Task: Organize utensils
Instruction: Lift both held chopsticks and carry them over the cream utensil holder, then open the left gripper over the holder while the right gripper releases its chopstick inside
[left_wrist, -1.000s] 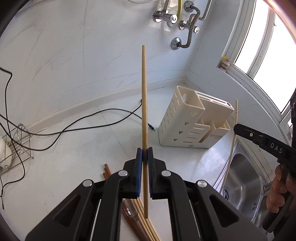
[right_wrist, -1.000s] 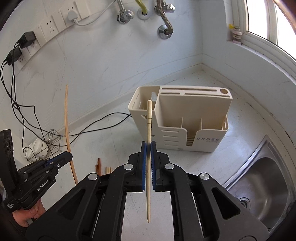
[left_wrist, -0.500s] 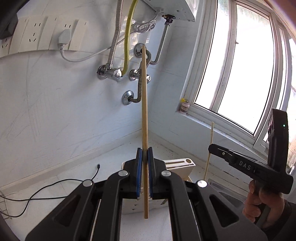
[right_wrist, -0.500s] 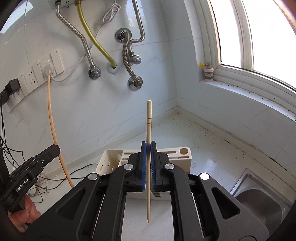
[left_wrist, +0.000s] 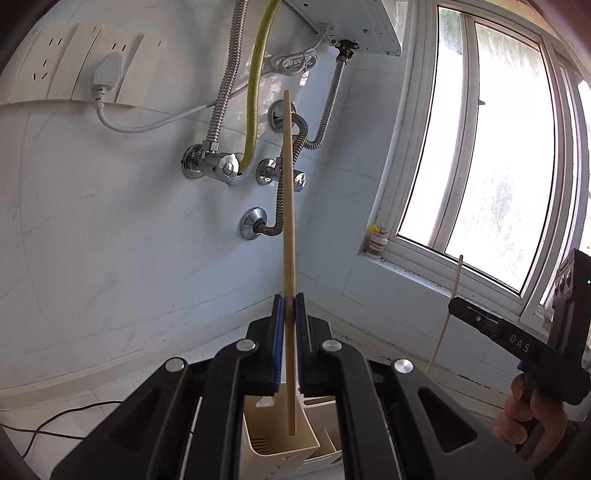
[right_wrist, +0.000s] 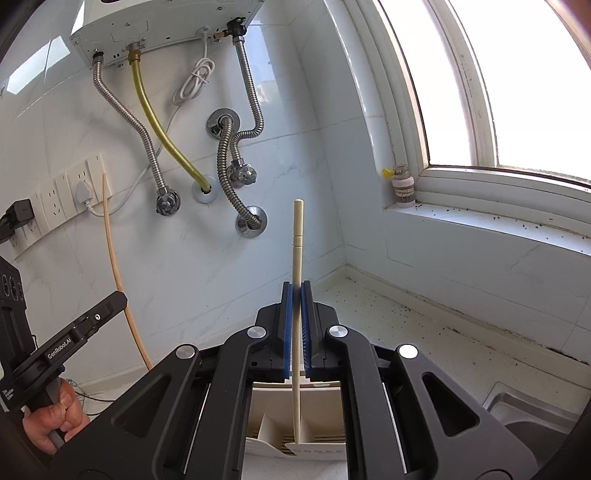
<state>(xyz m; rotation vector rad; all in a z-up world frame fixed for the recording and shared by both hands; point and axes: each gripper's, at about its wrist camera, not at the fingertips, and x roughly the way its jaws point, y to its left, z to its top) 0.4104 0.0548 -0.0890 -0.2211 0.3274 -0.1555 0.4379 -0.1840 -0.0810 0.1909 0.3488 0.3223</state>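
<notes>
Two chopsticks hang over the caddy (left_wrist: 280, 448), one in each gripper, both upright. My left gripper (left_wrist: 289, 350) is clamped on a tan chopstick (left_wrist: 288, 221) low on its shaft, so the long upper part stands against the wall pipes (left_wrist: 218, 107) and the short lower end dips toward an open compartment. My right gripper (right_wrist: 295, 332) pinches a cream chopstick (right_wrist: 297, 236) near mid-length; its tip hangs just above the divider of a caddy cell, and I cannot tell whether it touches.

Both sticks look light, stiff and smooth, so I judge they will neither sag nor strain the grip, but they could pivot or slide between the blue pads (left_wrist: 277, 343) if knocked on a caddy wall. A hold nearer the middle, as on the cream one, seems steadier to me than the low hold on the tan one, whose tall top could swing.

Beyond them: wall sockets (left_wrist: 74, 66), a window (left_wrist: 498, 147), a small bottle (right_wrist: 402, 184) on the sill, and a sink (right_wrist: 535, 410) corner at lower right. Each hand (right_wrist: 55, 421) shows at the frame edge in the other camera.
</notes>
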